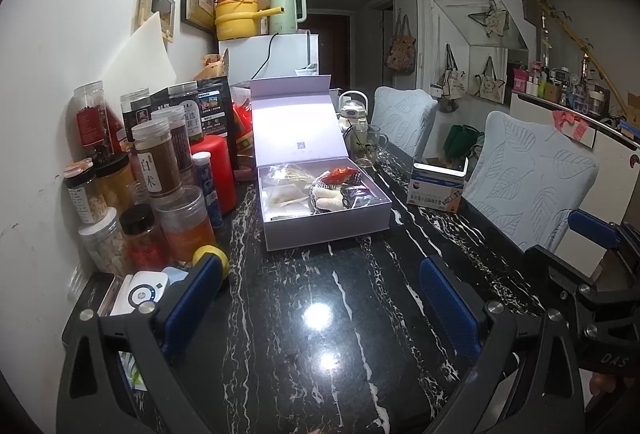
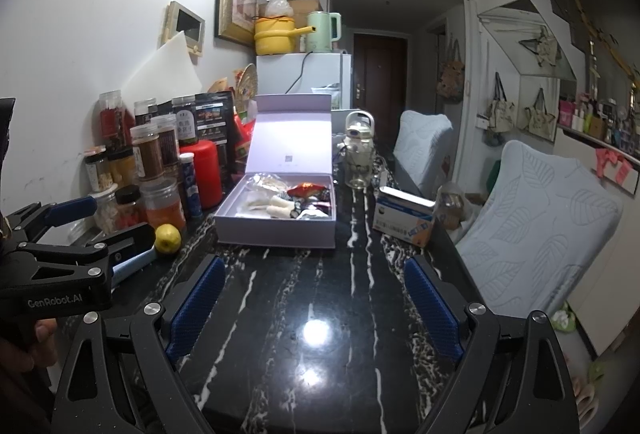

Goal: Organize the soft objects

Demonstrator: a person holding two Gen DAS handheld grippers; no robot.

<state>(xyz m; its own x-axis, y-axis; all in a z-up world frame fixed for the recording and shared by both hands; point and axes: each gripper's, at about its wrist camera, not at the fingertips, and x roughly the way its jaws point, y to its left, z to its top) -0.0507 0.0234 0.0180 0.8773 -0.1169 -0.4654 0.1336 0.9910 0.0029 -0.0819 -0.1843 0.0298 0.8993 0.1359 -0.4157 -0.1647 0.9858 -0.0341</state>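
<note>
Left wrist view: the left gripper (image 1: 320, 310) hovers over the black marble counter (image 1: 352, 274), fingers wide apart and empty, with the open white gift box (image 1: 320, 202) of soft packets (image 1: 328, 190) straight ahead beside the jars (image 1: 156, 162). Right wrist view: the right gripper (image 2: 316, 310) also hangs fingers apart, holding nothing, the box (image 2: 276, 222) well ahead, a lemon (image 2: 167, 238) at left.
</note>
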